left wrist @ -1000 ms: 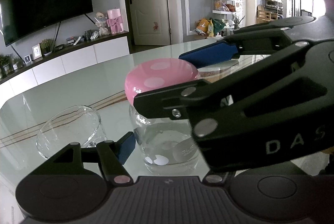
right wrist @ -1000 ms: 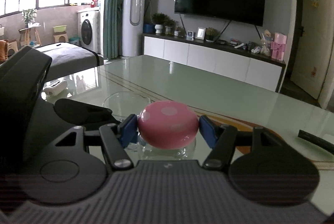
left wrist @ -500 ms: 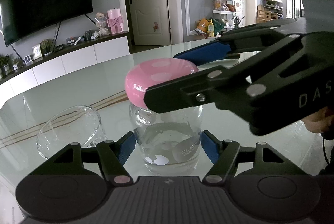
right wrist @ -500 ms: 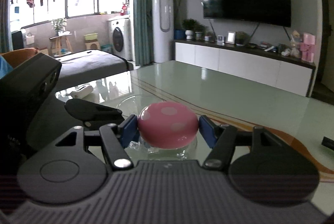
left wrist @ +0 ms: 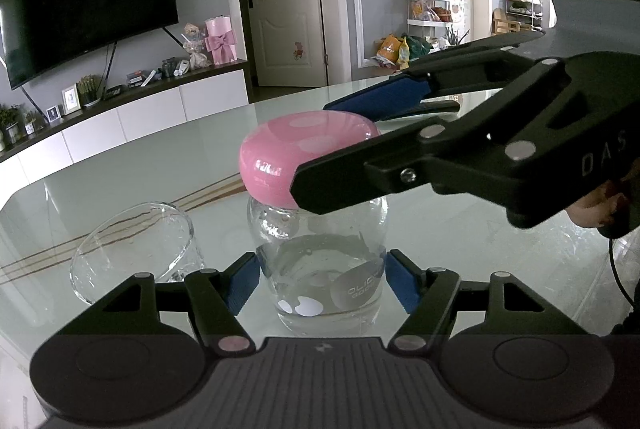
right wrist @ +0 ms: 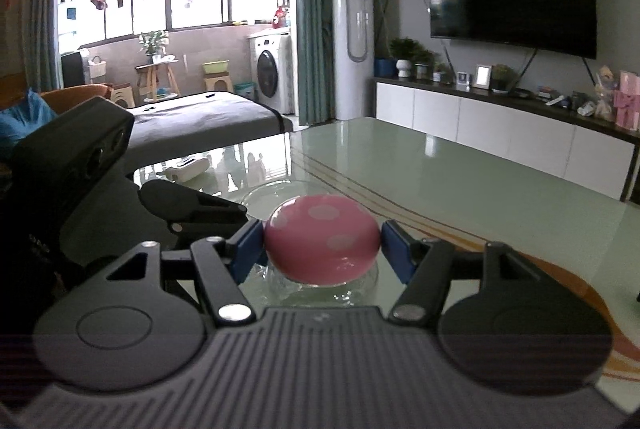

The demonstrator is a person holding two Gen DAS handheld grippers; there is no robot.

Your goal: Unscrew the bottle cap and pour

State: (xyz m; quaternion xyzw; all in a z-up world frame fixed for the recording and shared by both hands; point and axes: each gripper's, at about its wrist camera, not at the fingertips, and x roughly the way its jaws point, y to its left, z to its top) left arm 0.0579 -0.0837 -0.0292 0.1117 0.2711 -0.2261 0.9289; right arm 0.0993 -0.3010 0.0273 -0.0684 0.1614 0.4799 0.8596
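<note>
In the left wrist view, the clear round glass bottle, standing on the glossy pale green table, is clamped low by the left tongs; an empty clear glass cup stands just beside it. In the right wrist view, the pink white-spotted dome cap is clenched by the right tongs.

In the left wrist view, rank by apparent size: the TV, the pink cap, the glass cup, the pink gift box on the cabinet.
1. TV, though far off
2. Pink cap and glass cup: alike, and the right claw hides part of the cap, so unranked
3. Gift box, far away
</note>
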